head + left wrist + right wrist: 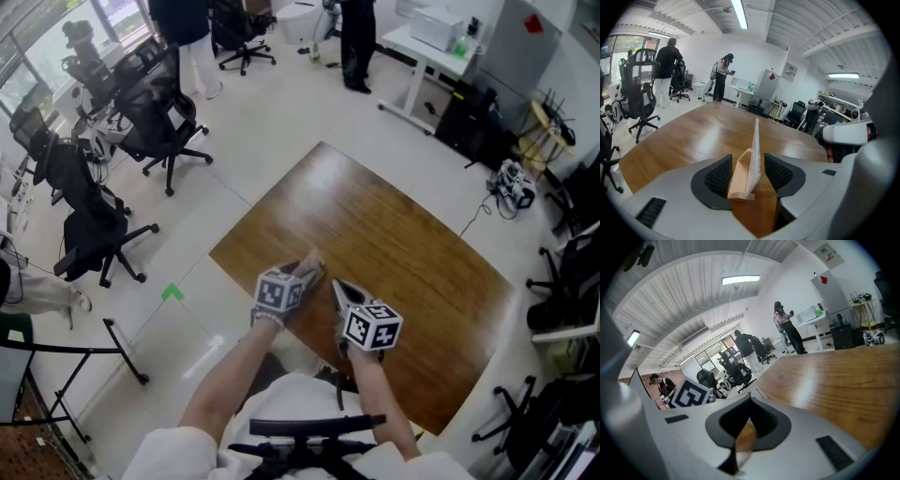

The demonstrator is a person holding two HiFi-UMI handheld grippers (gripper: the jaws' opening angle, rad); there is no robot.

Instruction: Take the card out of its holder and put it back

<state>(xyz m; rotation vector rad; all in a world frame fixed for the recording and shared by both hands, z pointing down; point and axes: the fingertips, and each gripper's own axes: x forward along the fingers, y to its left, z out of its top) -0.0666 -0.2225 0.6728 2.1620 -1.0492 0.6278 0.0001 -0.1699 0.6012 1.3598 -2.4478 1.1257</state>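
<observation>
A tan card holder stands on the wooden table with a white card upright in its slot. My left gripper straddles the holder, and both pads stand clear of it, so it is open. In the head view the left gripper points at the holder near the table's front left edge. My right gripper is just to its right. In its own view the right gripper is shut, with only a sliver of table showing between the jaws and nothing held.
The table is bare apart from the holder. Black office chairs stand on the floor to the left. Two people stand at the back by a white desk. The table's front left edge runs close to both grippers.
</observation>
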